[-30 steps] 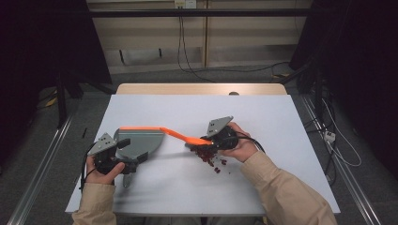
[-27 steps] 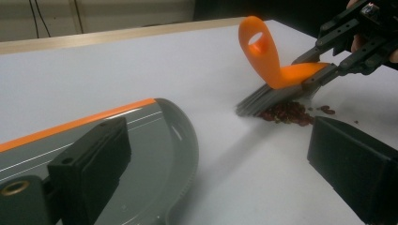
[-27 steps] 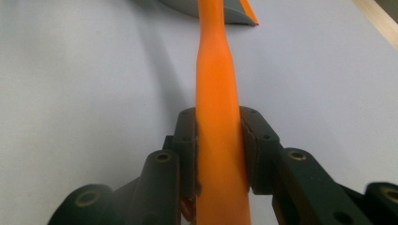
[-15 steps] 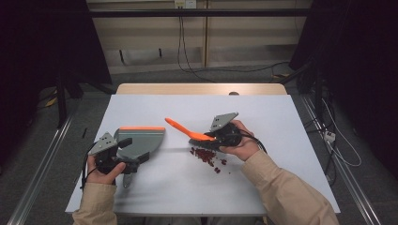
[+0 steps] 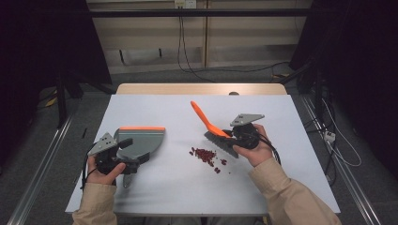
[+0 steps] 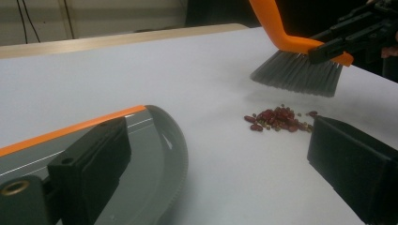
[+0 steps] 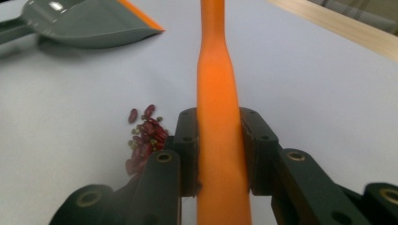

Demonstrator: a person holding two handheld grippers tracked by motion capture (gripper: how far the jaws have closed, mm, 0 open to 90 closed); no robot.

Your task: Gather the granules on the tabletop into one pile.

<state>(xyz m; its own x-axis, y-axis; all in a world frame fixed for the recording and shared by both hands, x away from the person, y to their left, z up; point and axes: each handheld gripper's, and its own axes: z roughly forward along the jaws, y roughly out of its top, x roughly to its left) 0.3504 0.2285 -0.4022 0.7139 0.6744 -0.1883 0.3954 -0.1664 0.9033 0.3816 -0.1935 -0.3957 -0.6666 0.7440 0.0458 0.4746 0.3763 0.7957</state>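
A small pile of red beans point(image 5: 205, 155) lies on the white table point(image 5: 291, 187), a little right of centre. My right gripper point(image 5: 237, 136) is shut on the orange handle of a brush point(image 5: 209, 123); the grey bristles hang just above the table beside the beans, and the handle points away and up. In the right gripper view both jaws clamp the handle point(image 7: 216, 70), with the beans point(image 7: 148, 133) to their left. A grey dustpan point(image 5: 141, 140) with an orange lip lies flat at the left. My left gripper point(image 5: 123, 147) stands open over its near end, one jaw above the pan point(image 6: 141, 154).
The left gripper view looks across the table at the beans point(image 6: 279, 118) and the brush bristles point(image 6: 298, 72). A wooden strip point(image 5: 202, 89) runs along the table's far edge. Cables lie on the floor behind and to the right.
The brush has swung round: its handle lay leftward over the dustpan, and it now points away from me. The bristles moved right, past the beans. The dustpan and left gripper stayed put.
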